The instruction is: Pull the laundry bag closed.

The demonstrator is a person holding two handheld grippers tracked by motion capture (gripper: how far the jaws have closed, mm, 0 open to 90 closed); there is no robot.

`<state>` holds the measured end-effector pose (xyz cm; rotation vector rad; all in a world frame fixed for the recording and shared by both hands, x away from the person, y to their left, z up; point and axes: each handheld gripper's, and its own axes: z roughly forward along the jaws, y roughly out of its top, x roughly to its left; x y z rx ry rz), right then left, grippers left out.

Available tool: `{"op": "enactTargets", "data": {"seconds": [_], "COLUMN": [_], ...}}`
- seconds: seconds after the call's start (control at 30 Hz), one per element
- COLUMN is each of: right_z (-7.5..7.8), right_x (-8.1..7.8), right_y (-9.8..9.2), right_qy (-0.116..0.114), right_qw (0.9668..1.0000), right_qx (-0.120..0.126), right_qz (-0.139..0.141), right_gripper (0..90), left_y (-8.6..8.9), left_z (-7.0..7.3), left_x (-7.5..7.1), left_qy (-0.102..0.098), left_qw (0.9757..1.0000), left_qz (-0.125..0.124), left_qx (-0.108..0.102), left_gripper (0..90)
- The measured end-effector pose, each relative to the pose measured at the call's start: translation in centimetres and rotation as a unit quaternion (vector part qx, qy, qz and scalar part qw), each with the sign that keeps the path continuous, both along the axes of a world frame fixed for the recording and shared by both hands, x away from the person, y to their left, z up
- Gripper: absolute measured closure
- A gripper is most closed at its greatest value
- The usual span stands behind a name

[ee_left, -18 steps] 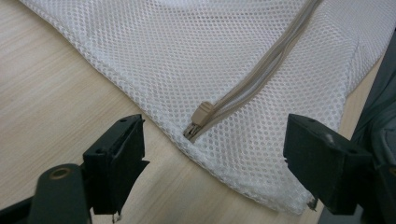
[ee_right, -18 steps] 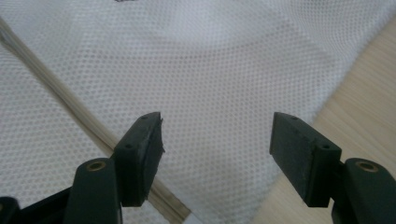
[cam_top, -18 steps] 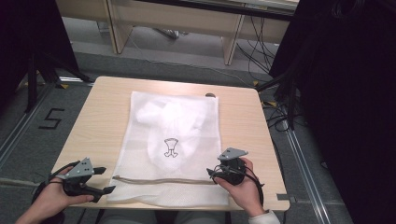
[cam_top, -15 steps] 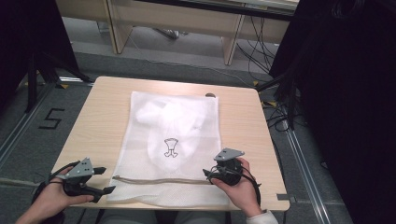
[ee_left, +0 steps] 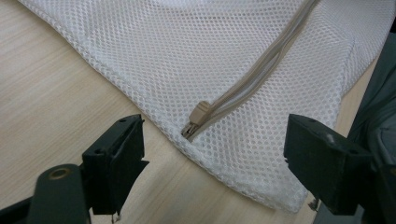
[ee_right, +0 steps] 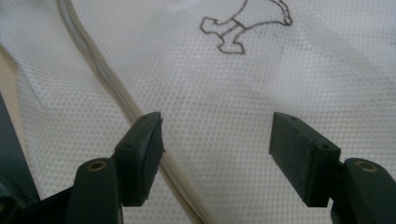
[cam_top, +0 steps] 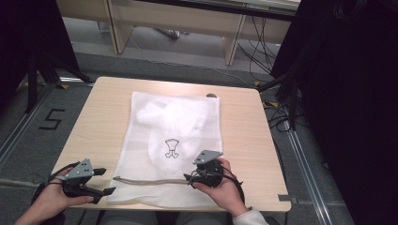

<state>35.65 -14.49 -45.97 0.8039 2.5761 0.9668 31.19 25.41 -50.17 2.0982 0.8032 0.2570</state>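
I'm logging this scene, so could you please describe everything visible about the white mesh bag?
The white mesh bag lies flat on the wooden table, its long side running away from the person. It is fine netting, with white fabric and a small outlined emblem showing through. A beige zipper crosses near the front edge, closed, its pull at the left end. Both grippers are open and hold nothing.

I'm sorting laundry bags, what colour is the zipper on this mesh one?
Beige, on a white mesh bag; the zipper shows best in the left gripper view.

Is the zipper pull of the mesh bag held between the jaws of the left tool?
No, the zipper pull lies free on the mesh bag, ahead of the open left tool.
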Motion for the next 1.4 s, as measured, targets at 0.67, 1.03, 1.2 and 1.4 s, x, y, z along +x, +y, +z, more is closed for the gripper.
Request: {"op": "enactTargets", "data": {"seconds": [0.67, 1.03, 1.2, 1.4], "right_z": [-0.3, -0.9, -1.3, -1.2], "right_x": [1.0, 1.1, 1.0, 1.3], "right_y": [8.5, 12.0, 13.4, 15.1], "right_qy": [0.035, 0.036, 0.044, 0.049], "right_qw": [0.9955, 0.9902, 0.9879, 0.9848], "right_qx": [0.003, 0.002, -0.001, 0.0], "right_qz": [0.088, 0.135, 0.149, 0.167], "right_gripper": [44.5, 46.7, 49.0, 52.1], "left_y": [0.1, 0.1, 0.1, 0.1], "left_z": [0.0, 0.0, 0.0, 0.0], "left_x": [-0.1, -0.1, 0.0, 0.0], "left_qy": [0.005, 0.006, 0.004, -0.002], "left_qw": [1.0, 1.0, 0.9999, 0.9999], "left_qz": [-0.002, -0.005, -0.008, -0.012], "left_qx": [0.003, 0.005, 0.007, 0.007], "left_gripper": [19.6, 19.5, 19.6, 19.6]}}
